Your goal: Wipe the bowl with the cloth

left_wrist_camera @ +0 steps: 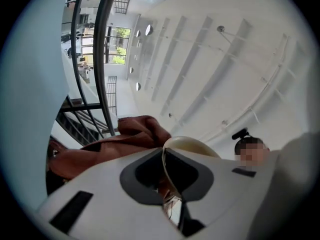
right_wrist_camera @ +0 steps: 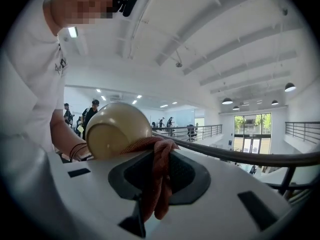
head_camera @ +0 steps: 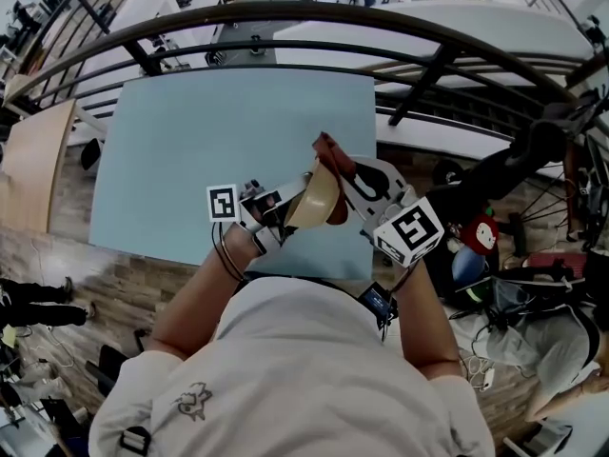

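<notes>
1. Pinching the thin rim of the round, glossy cream bowl [head_camera: 314,203], the left tool [left_wrist_camera: 167,179] has its jaws pressed almost together on that edge; the bowl is held up, tipped on its side, apparently clear of the pale blue counter [head_camera: 171,150]
2. The bowl looks stiff, smooth and fairly light, perhaps ceramic or hard plastic; gripped at one spot on the rim it could slip or swing, so a firm, deep bite on the rim seems wise
3. The soft rust-red fabric cloth [head_camera: 331,152] lies against the bowl's far edge; being limp, it should bunch and follow the curve
4. The right tool [right_wrist_camera: 156,176] has its jaws clamped on a fold of the cloth, which hangs down between them
</notes>
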